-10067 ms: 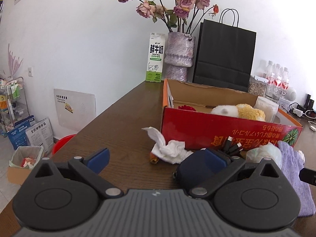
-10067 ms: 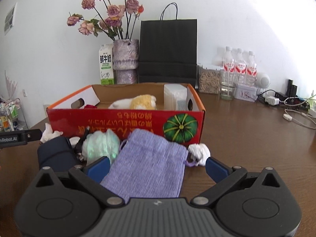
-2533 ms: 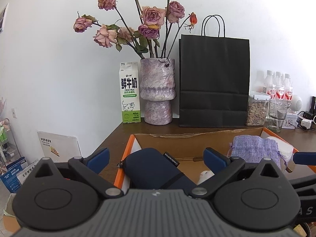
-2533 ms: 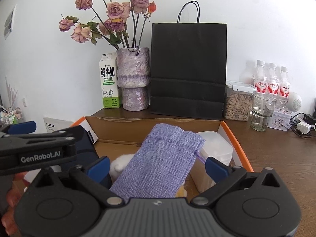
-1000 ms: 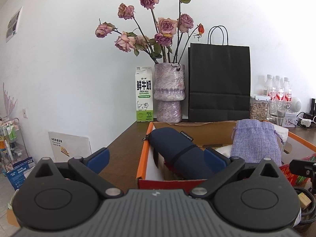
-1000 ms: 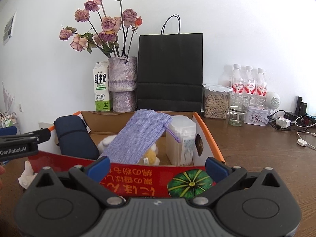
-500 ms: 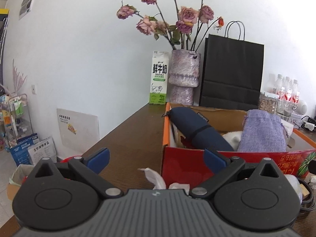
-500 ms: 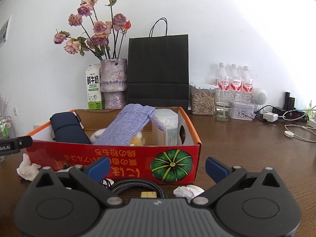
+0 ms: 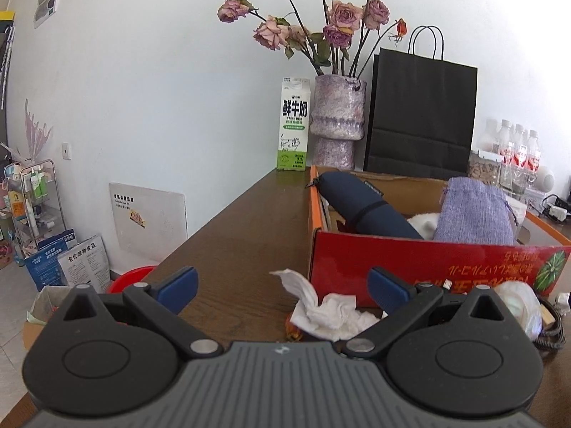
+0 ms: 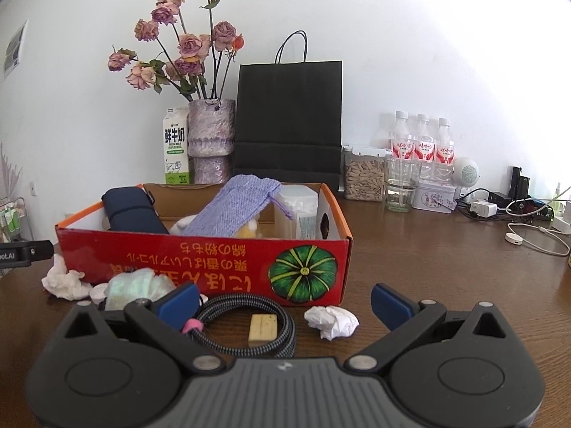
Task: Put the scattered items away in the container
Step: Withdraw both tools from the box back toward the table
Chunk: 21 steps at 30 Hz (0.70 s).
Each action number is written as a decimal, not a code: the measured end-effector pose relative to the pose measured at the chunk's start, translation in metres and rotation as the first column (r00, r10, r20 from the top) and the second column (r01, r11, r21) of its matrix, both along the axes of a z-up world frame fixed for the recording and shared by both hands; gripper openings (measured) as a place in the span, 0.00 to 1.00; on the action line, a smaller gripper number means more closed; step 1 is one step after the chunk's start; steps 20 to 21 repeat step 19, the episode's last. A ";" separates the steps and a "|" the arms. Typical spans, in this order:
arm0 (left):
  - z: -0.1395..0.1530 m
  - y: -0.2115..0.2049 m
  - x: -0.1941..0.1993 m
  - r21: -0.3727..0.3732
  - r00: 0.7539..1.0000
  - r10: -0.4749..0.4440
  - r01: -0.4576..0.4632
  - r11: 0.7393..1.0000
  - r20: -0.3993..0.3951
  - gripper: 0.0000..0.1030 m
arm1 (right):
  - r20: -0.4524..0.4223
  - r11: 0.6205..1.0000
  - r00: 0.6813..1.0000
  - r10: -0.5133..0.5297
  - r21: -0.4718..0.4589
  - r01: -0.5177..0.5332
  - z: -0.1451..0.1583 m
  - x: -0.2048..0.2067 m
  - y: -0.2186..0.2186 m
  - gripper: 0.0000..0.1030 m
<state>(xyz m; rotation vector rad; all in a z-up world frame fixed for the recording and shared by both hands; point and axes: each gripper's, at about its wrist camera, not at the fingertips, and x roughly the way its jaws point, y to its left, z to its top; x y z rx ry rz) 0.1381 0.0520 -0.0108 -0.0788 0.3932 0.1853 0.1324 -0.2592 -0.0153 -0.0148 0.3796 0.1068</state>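
Observation:
The red cardboard box (image 10: 214, 260) stands on the brown table; it also shows in the left wrist view (image 9: 428, 260). In it lie a navy pouch (image 10: 132, 210) and a purple cloth bag (image 10: 235, 203). In front of it lie a coiled braided cable (image 10: 249, 317), a small wooden block (image 10: 263, 327), a crumpled white tissue (image 10: 332, 321) and a pale green wad (image 10: 134, 287). Another crumpled tissue (image 9: 321, 308) lies at the box's left front corner. My left gripper (image 9: 282, 285) is open and empty above that tissue. My right gripper (image 10: 283, 299) is open and empty above the cable and block.
A vase of dried roses (image 10: 210, 142), a milk carton (image 10: 175, 149) and a black paper bag (image 10: 289, 121) stand behind the box. Bottles (image 10: 421, 142), a seed jar (image 10: 364, 178), a glass (image 10: 398, 189) and chargers with cables (image 10: 499, 210) are at the right.
Both grippers released the navy pouch and purple bag into the box, then drew back and lowered to the table in front of it. The items on the table came into view.

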 end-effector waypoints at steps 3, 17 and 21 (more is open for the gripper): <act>-0.002 0.002 -0.005 0.011 0.999 -0.019 0.019 1.000 -0.041 1.00 | -0.029 1.000 1.000 0.008 -0.003 -0.008 -0.001 -0.005 -0.005 1.00; -0.011 0.008 -0.003 -0.018 0.988 -0.032 0.029 0.999 -0.151 1.00 | -0.153 1.000 0.988 0.021 -0.003 -0.022 -0.011 -0.006 -0.012 1.00; -0.011 0.008 -0.003 -0.018 0.988 -0.029 0.027 0.999 -0.150 1.00 | -0.155 1.000 0.988 0.011 0.006 -0.010 -0.011 -0.005 -0.014 1.00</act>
